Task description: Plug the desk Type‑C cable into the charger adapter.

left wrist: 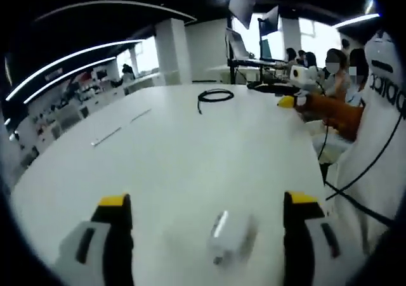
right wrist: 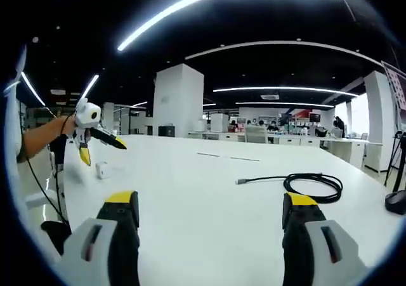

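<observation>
The white charger adapter (left wrist: 227,235) lies on the white table (left wrist: 190,153) in the left gripper view, blurred, low in the picture between the left gripper's (left wrist: 212,219) two yellow-tipped jaws, which stand wide apart with nothing clamped; whether either jaw touches the adapter cannot be told. The same adapter (right wrist: 101,169) shows small in the right gripper view, resting near the table's left edge just below the left gripper (right wrist: 84,153), which hangs over it with its yellow tip pointing down, held by a person's hand (right wrist: 68,126). The black Type-C cable (right wrist: 312,186) lies coiled on the table well apart from the adapter, its plug end stretched out straight toward the left in the right gripper view; in the left gripper view the coil (left wrist: 214,96) sits far across the table. The right gripper (right wrist: 212,216) hovers above the table with jaws spread wide and empty, the cable just beyond its right jaw. In the left gripper view the right gripper (left wrist: 288,100) shows at the far right, above an orange sleeve (left wrist: 333,111). People sit at desks in the background.
</observation>
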{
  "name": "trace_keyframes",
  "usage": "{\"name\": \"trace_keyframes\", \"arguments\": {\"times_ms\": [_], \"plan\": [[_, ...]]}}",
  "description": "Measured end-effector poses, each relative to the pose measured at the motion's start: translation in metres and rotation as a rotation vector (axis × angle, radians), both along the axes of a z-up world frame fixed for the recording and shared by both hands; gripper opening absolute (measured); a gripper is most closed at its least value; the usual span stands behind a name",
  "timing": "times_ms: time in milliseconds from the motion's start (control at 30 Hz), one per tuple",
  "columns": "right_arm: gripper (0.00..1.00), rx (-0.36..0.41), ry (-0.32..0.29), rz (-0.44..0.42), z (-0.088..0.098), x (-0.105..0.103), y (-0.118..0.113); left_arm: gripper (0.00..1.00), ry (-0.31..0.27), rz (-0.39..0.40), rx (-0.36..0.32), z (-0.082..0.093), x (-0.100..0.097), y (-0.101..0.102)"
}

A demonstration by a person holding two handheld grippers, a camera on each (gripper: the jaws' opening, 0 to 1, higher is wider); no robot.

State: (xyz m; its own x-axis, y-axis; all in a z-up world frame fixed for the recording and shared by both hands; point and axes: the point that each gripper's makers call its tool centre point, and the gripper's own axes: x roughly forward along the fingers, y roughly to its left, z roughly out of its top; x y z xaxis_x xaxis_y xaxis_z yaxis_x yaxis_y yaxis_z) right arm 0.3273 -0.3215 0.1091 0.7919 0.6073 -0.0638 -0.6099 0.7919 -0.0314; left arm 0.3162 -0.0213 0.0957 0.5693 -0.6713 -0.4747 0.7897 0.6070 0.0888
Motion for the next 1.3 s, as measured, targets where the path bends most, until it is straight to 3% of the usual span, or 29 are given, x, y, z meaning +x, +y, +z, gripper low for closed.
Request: {"name": "trace_keyframes", "arguments": {"times_ms": [433,600,800,1067,1167,1300], "plan": [[0.95,0.001,-0.013,-0.007,0.004,0.001,0.002,1.0,-0.131,0.171,-0.184,0.011,0.002,0.002],[0.95,0.001,-0.019,-0.005,0.007,0.002,0.003,1.0,-0.19,0.25,-0.264,0.024,-0.001,0.007],[0.96,0.005,-0.024,-0.008,0.008,0.004,0.003,0.99,-0.235,0.306,-0.25,0.026,-0.008,0.013],[0.96,0.018,-0.028,-0.012,0.009,0.005,0.003,0.98,-0.268,0.38,-0.304,0.027,-0.017,0.018],[0.96,0.018,-0.03,-0.01,0.01,0.005,0.004,0.99,-0.343,0.411,-0.29,0.034,-0.016,0.023],[0.96,0.018,-0.034,-0.013,0.011,0.006,0.003,0.99,-0.356,0.444,-0.322,0.037,-0.018,0.028]]}}
